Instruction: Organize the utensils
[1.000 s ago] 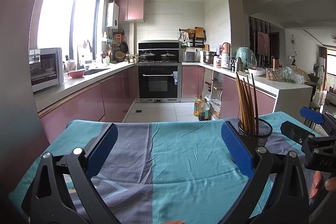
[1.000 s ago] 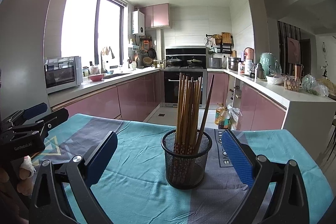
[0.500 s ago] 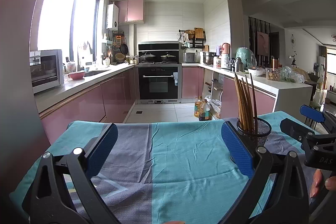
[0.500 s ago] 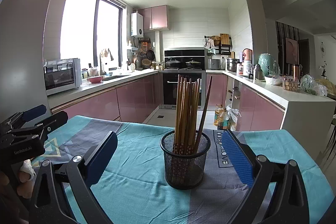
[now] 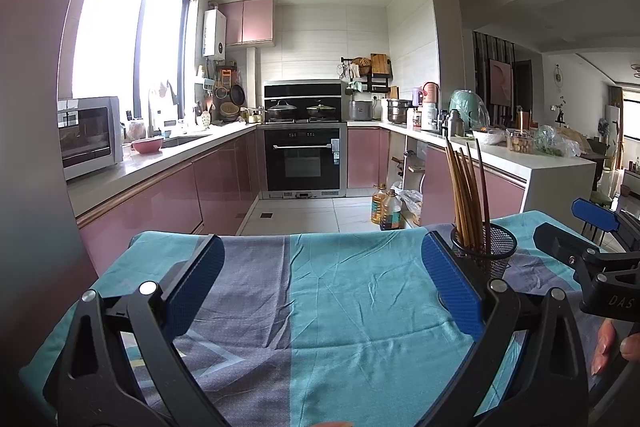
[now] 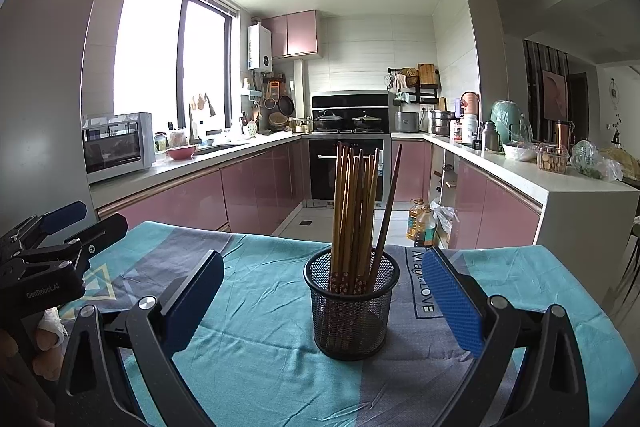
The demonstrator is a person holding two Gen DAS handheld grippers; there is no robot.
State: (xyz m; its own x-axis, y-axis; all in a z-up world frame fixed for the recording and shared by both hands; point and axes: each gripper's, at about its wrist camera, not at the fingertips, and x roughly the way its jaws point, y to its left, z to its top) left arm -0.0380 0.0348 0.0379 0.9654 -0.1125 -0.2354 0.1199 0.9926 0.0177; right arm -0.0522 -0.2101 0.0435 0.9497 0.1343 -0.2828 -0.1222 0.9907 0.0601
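Left tongs (image 5: 320, 291): spread wide, nothing gripped — held over a bare stretch of the cloth (image 5: 352, 299).
Right tongs (image 6: 324, 301): also released, jaws either side of the mesh holder (image 6: 351, 301) without touching it.
Chopsticks (image 6: 356, 211): stood upright in the holder on the table, one darker stick leaned to the right.
Why: holder is likely framed by the right tongs so it can be checked or steadied; sorting is judged nearly finished.
Hidden: holder base is cut off by the left tongs' blue pad (image 5: 450, 287) in the left view — loose utensils near the table's close edge cannot be ruled out.
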